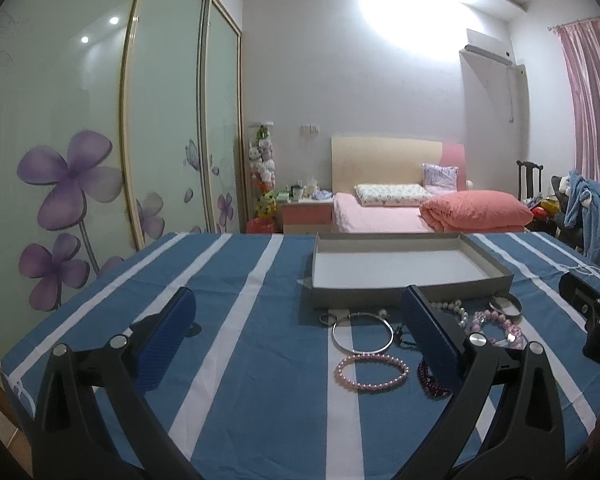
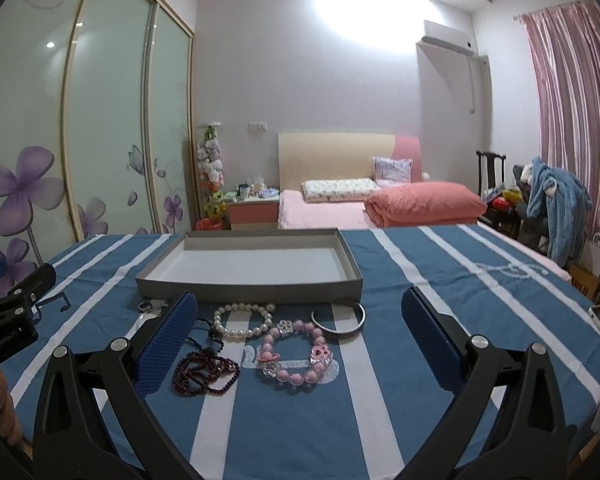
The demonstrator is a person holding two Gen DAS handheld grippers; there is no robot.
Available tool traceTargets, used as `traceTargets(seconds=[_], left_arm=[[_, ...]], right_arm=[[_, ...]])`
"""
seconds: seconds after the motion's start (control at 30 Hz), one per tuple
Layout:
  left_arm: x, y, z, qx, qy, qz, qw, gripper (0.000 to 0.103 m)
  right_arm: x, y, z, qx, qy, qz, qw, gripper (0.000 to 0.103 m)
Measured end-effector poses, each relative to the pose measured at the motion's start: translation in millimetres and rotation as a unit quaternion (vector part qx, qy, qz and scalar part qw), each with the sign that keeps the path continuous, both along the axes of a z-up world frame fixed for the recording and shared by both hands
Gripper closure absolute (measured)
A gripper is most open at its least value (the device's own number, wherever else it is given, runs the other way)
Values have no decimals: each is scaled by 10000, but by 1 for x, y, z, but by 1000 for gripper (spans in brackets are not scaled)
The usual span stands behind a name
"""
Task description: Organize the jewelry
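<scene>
Both tools hover low over the bench point(image 2: 440, 264), which is covered in a blue cloth with white stripes, and each has its jaws spread wide with nothing between them.

Near the left gripper point(image 1: 300, 332), a pink pearl bracelet point(image 1: 371, 372) lies between the jaws, closer to the right one. Just beyond it sits a silver neck ring point(image 1: 362, 331). A dark red bead strand point(image 1: 430, 380) is partly hidden behind the right jaw.

Near the right gripper point(image 2: 300, 332), that dark red strand point(image 2: 206, 372) lies just inside the left jaw. Beside it, midway between the jaws, is a chunky pink bead bracelet point(image 2: 296, 350) with charms. Past these lie a white pearl bracelet point(image 2: 242, 320) and a silver bangle point(image 2: 340, 318), both close to the near wall of a shallow grey cardboard box tray point(image 2: 248, 292), which holds nothing.

A small line of print shows on the other tool's black body at the left edge of the right view, too blurred to read. Embroidered white letters on the cloth cannot be made out either.
</scene>
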State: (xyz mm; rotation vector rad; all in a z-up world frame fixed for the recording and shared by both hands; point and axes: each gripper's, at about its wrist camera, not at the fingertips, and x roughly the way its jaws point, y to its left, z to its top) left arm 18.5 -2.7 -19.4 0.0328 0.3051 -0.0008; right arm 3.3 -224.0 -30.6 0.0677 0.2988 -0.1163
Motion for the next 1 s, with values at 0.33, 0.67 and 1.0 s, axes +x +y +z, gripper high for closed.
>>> traceTargets(seconds=[0.33,0.67,1.0], left_arm=[[39,4,-22,-153,1077,-350,9934,4],[68,2,-44,-76,1822,-515,9819,4],[92,-6,-60,-17,2353,-641,9698,9]], right_arm=[[38,-21,-24,168,1187,-193,9926,6],[77,-35,-57,801,2521,-72,9644,49],[83,-20,-60,506,2808,-87,9584,71]])
